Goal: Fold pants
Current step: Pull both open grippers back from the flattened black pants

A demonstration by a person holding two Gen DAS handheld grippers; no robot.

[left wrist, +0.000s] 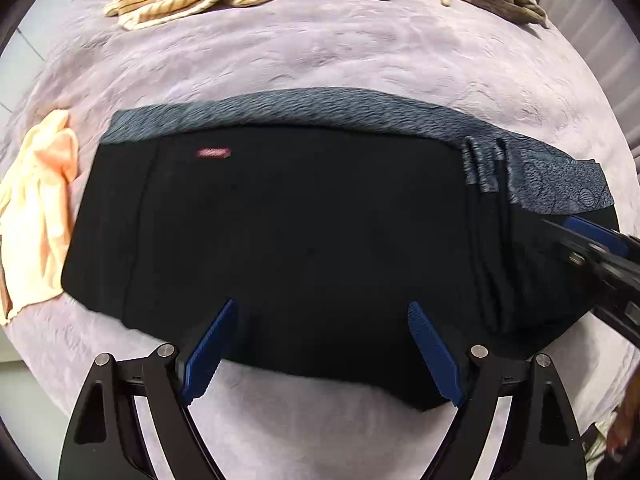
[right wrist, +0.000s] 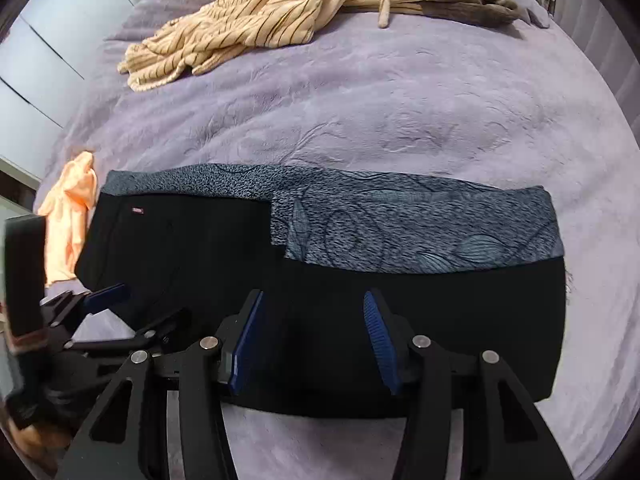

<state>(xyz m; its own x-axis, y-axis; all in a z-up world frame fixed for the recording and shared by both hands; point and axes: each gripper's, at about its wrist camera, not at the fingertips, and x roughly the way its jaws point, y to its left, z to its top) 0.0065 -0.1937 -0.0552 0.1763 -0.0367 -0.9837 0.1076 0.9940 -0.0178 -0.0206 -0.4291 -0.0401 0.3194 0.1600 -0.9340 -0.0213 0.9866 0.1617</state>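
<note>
I had the pants (left wrist: 304,232) lying flat across the near part of the purple blanket (left wrist: 340,56), already doubled into a wide black slab with a grey-blue patterned layer showing along its far edge. That looked to me like a late stage of the fold, with perhaps 1 more fold left.

My left gripper (left wrist: 320,344) sat at the near edge of the cloth, jaws spread wide with nothing between them. My right gripper (right wrist: 314,340) was the same: fingers apart over the near edge, gripping nothing. I judged both were placed there to take the near hem together and carry it over evenly.

The striped cream garment (right wrist: 240,36) and a brown one (right wrist: 472,4) were heaped at the far edge, well apart from the work, and an orange cloth (left wrist: 36,208) lay just beside the left end of the pants.

I could not tell how many layers the black fabric hid, nor whether the fingertips touched it. The small red label (left wrist: 214,153) was blurred.
</note>
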